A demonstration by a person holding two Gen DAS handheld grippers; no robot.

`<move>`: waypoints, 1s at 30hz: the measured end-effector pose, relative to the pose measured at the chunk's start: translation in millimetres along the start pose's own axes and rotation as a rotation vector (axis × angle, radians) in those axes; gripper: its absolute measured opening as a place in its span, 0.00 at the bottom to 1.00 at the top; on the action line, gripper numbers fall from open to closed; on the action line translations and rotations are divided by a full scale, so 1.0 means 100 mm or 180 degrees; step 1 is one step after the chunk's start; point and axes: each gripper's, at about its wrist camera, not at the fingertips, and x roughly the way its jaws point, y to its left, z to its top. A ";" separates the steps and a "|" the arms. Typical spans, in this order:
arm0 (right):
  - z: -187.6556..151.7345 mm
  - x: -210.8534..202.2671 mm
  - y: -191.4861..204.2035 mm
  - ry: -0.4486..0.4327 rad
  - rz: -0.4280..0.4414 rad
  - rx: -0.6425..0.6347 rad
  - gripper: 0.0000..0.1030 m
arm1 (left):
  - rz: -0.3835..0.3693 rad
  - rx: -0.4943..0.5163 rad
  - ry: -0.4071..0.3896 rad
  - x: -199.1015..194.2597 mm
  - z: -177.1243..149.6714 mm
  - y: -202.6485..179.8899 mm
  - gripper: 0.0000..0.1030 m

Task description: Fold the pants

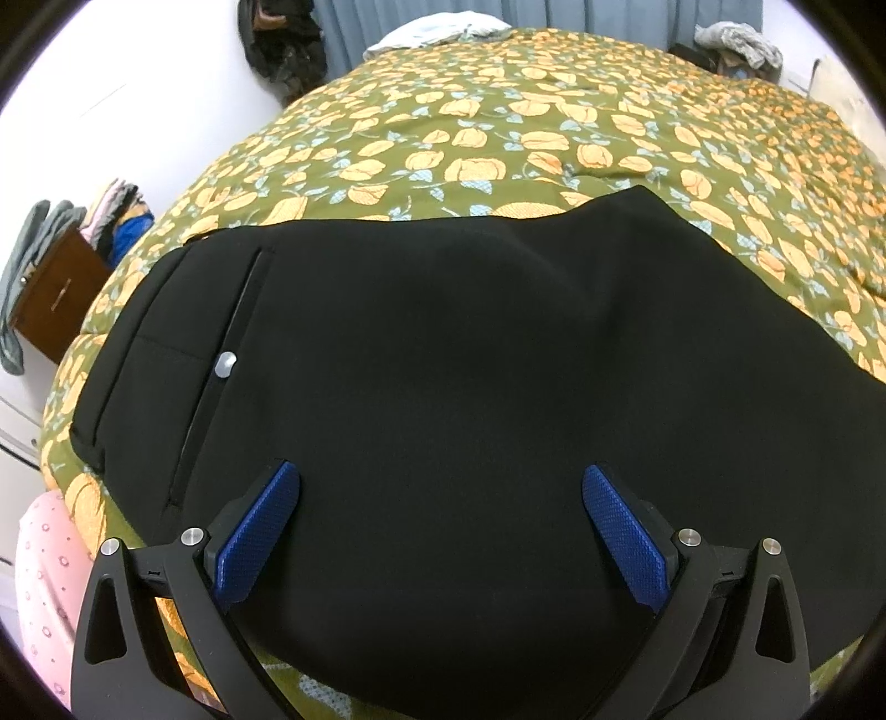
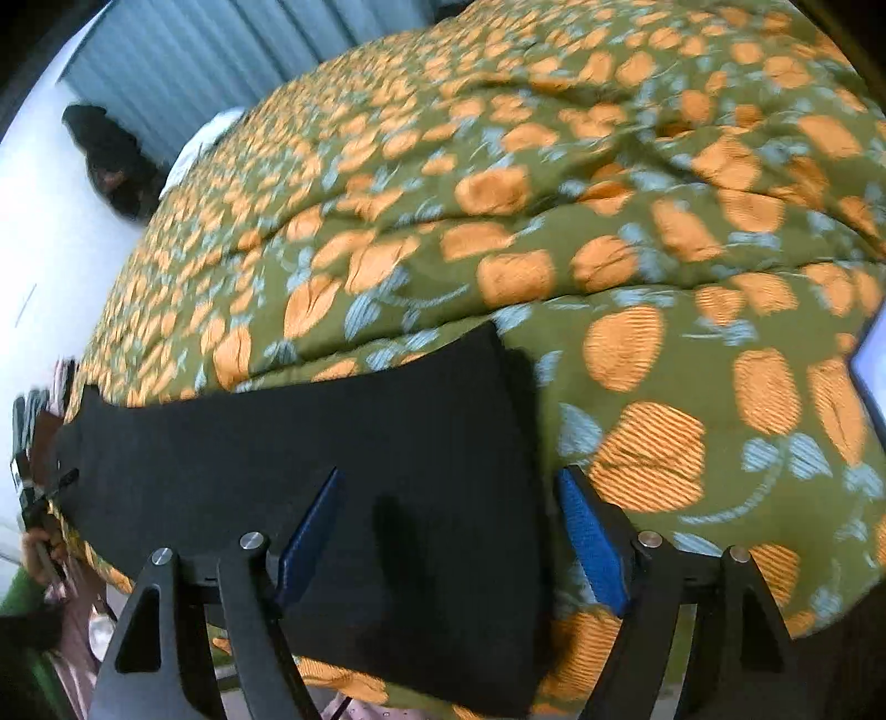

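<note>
Between the blue pads (image 1: 260, 531) of the left gripper (image 1: 440, 479), spread wide w/ nothing held, lie the black pants (image 1: 443, 360), flat on the floral bedspread (image 1: 498, 133). Silver button (image 1: 225, 364) near waistband at left. Right gripper (image 2: 448, 482) also wide open, empty, over the pants' leg end; one pad (image 2: 590, 540) sits past the fabric edge, above the bedspread. Right view blurred.

The right wrist view is motion-blurred, so the floral quilt (image 2: 554, 183) loses its pattern detail. The black pants (image 2: 332, 443) run past the near edge there, hems unseen. In the left wrist view the pants (image 1: 443, 360) continue off the right edge, and the far dark heap (image 1: 282, 50) stays unidentifiable.
</note>
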 end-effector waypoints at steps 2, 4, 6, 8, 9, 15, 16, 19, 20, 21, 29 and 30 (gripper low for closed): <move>-0.02 -0.07 0.07 -0.0025 0.0099 -0.0177 0.75 | -0.0016 0.0010 -0.0012 -0.01 -0.02 0.00 0.99; -0.05 -0.15 -0.03 -0.0065 0.0266 -0.0104 0.75 | -0.0008 0.0024 -0.0039 0.00 -0.04 0.00 0.99; -0.07 -0.20 -0.11 -0.0100 0.0369 -0.0041 0.75 | 0.0035 0.0017 -0.0035 0.01 -0.03 -0.02 0.99; -0.09 -0.21 -0.09 -0.0108 0.0250 -0.0130 0.75 | 0.0058 -0.0004 -0.0026 0.03 -0.01 -0.04 0.99; -0.11 -0.21 -0.05 -0.0100 0.0248 -0.0181 0.75 | 0.0063 -0.0008 -0.0024 0.03 -0.01 -0.04 0.99; -0.07 -0.13 0.25 0.0108 0.0131 -0.0651 0.74 | 0.0069 -0.0008 -0.0032 0.04 -0.01 -0.04 0.99; -0.06 -0.11 0.21 0.0125 0.0032 -0.0635 0.74 | 0.0073 -0.0007 -0.0031 0.04 -0.01 -0.04 0.99; -0.02 -0.14 0.06 0.0019 -0.0118 -0.0510 0.74 | 0.0063 -0.0005 -0.0035 0.04 -0.01 -0.04 0.99; -0.01 -0.14 0.02 -0.0007 -0.0116 -0.0463 0.74 | 0.0062 -0.0005 -0.0039 0.03 -0.01 -0.04 0.99; 0.00 -0.12 -0.01 -0.0012 -0.0182 -0.0449 0.74 | 0.0065 -0.0005 -0.0044 0.03 -0.02 -0.04 0.99; 0.06 0.06 0.06 0.0313 -0.0200 -0.0490 0.16 | 0.0064 -0.0006 -0.0061 0.04 -0.01 -0.04 0.99; 0.08 -0.02 0.00 0.0284 -0.0110 -0.0281 0.14 | 0.0055 -0.0005 -0.0057 0.04 -0.01 -0.03 0.99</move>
